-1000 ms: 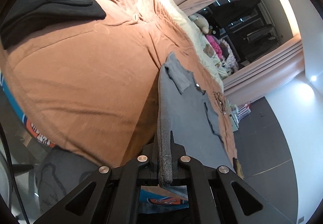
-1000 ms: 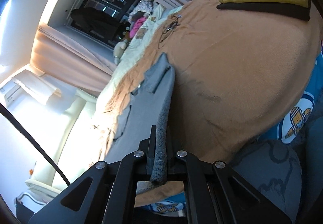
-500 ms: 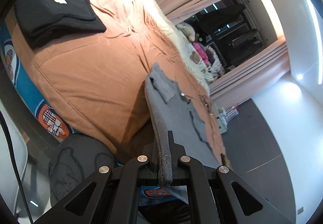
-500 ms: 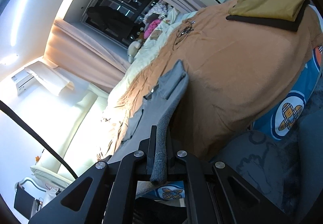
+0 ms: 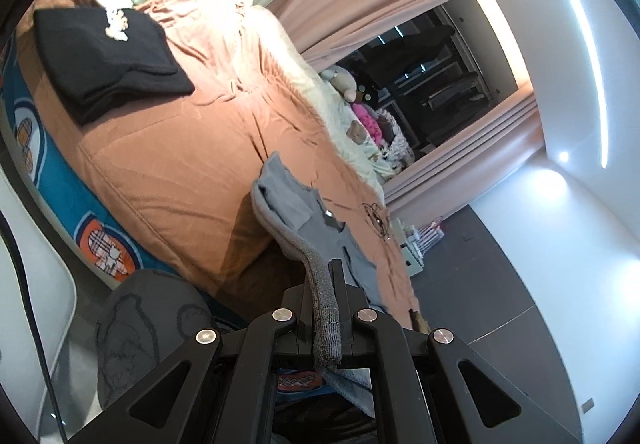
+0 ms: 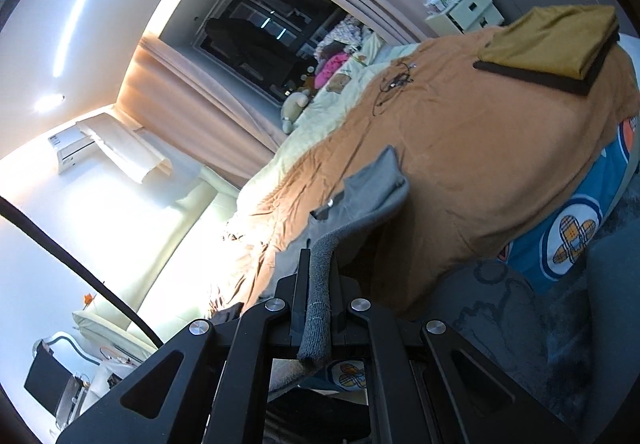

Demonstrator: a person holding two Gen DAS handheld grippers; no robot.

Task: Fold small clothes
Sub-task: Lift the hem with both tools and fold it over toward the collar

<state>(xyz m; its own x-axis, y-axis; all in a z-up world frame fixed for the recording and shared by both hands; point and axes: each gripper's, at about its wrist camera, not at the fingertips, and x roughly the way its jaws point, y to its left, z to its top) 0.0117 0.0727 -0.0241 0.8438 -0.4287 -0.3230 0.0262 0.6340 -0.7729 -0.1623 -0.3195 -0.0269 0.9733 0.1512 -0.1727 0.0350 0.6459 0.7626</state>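
Over the bed (image 5: 168, 164), both grippers (left (image 5: 326, 308), right (image 6: 318, 308)) pinch a grey garment (image 5: 304, 216) — ribbed hem taut.

Both grippers pulled back from the bed, garment drawn with them

The left gripper (image 5: 326, 308) and right gripper (image 6: 318, 300) have backed away and risen a little, so more of the blanket (image 5: 192, 164), the blue sheet (image 5: 60, 180) at the bed's edge and the floor now show. The grey garment (image 5: 316, 228) has slid toward the bed's near edge, its ribbed hem now bending up off the blanket into each grip instead of running straight.
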